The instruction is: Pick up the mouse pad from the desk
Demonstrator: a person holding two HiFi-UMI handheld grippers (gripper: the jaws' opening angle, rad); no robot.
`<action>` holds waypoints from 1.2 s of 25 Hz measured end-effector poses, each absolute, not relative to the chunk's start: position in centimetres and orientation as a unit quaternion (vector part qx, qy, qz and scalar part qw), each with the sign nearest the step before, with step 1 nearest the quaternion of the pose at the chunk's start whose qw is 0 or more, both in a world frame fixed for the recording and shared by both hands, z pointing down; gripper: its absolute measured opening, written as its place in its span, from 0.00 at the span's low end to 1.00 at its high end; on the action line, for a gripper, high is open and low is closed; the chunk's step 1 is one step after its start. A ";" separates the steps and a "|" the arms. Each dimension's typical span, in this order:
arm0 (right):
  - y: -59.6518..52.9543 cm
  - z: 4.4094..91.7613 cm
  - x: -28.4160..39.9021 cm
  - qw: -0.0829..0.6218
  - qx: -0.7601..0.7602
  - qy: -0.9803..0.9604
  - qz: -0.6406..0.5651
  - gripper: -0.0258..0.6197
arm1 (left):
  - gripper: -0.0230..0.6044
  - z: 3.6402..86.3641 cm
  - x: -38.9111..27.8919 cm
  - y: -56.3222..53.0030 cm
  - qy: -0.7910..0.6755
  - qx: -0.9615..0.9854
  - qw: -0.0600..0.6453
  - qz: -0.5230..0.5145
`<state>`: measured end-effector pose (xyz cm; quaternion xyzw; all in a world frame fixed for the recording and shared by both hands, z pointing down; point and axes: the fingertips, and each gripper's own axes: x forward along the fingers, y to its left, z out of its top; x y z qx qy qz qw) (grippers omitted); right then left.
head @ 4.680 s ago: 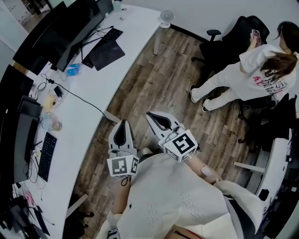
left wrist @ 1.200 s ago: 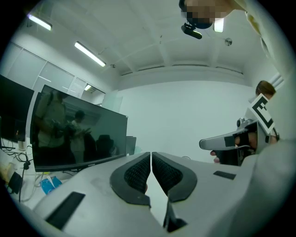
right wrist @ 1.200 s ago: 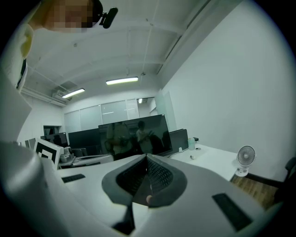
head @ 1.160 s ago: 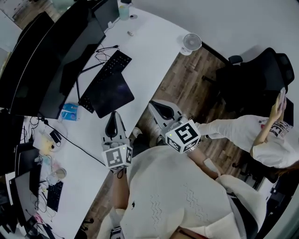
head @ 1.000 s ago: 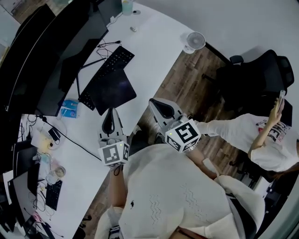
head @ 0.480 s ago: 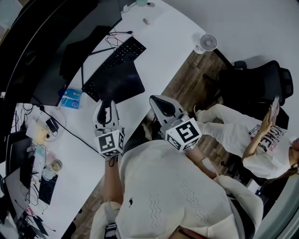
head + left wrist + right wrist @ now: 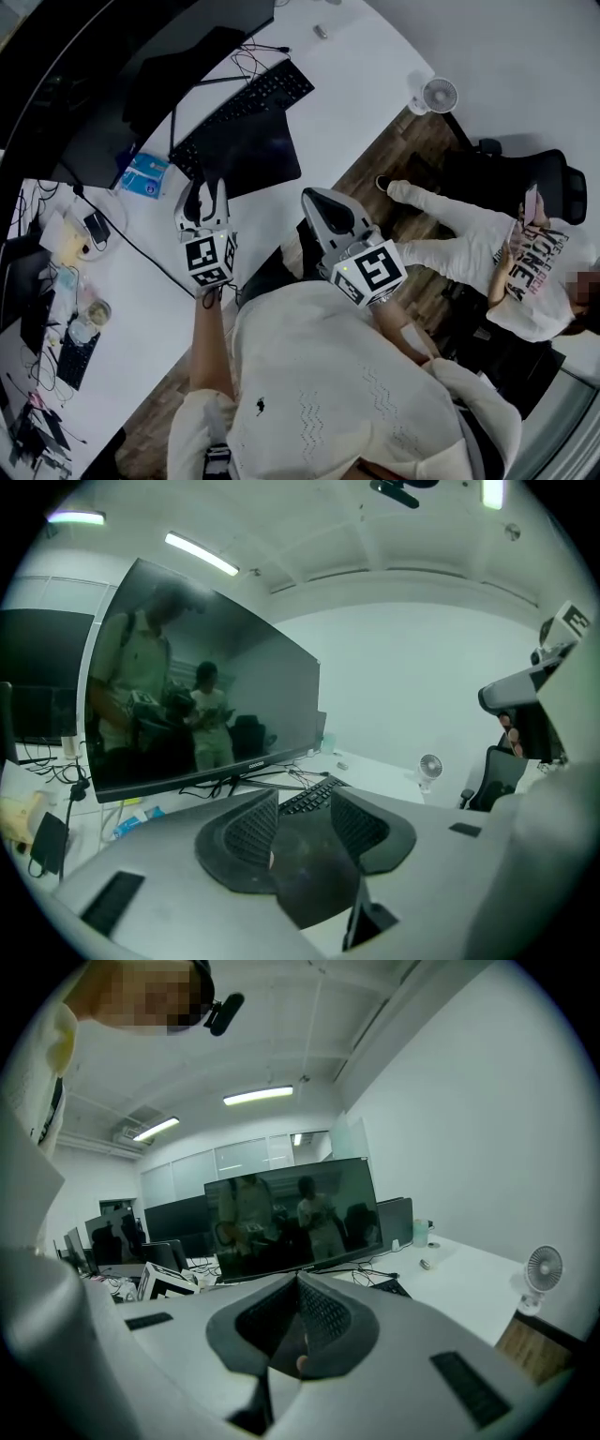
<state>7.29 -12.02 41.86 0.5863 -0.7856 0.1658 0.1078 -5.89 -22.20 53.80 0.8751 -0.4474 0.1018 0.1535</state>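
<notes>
The mouse pad is a dark rectangle lying flat on the white desk, just in front of the black keyboard. My left gripper hangs over the desk beside the pad's near left corner. Its jaws have just been opening and stand apart with nothing between them. In the left gripper view the pad shows through the gap of the left gripper. My right gripper stays off the desk's edge, over the floor, and its tips meet. From its own view the right gripper looks toward the monitor.
A wide black monitor stands behind the keyboard, with cables beside it. A blue packet and clutter lie at the left. A small fan stands at the desk's end. A person sits in a chair on the right.
My left gripper has moved forward over the desk to the mouse pad's corner and its jaws have opened. My right gripper has shifted slightly and stays shut.
</notes>
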 end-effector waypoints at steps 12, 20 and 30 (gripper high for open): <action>-15.3 44.1 7.7 0.117 0.558 -0.799 0.189 0.04 | 0.32 58.6 -5.1 -25.8 -0.467 0.854 0.175 0.144; -17.0 47.1 8.8 0.135 0.543 -0.800 0.217 0.04 | 0.32 61.8 -4.4 -28.6 -0.476 0.844 0.184 0.167; -19.2 49.3 9.3 0.155 0.521 -0.803 0.243 0.04 | 0.32 65.5 -4.5 -31.5 -0.492 0.822 0.218 0.188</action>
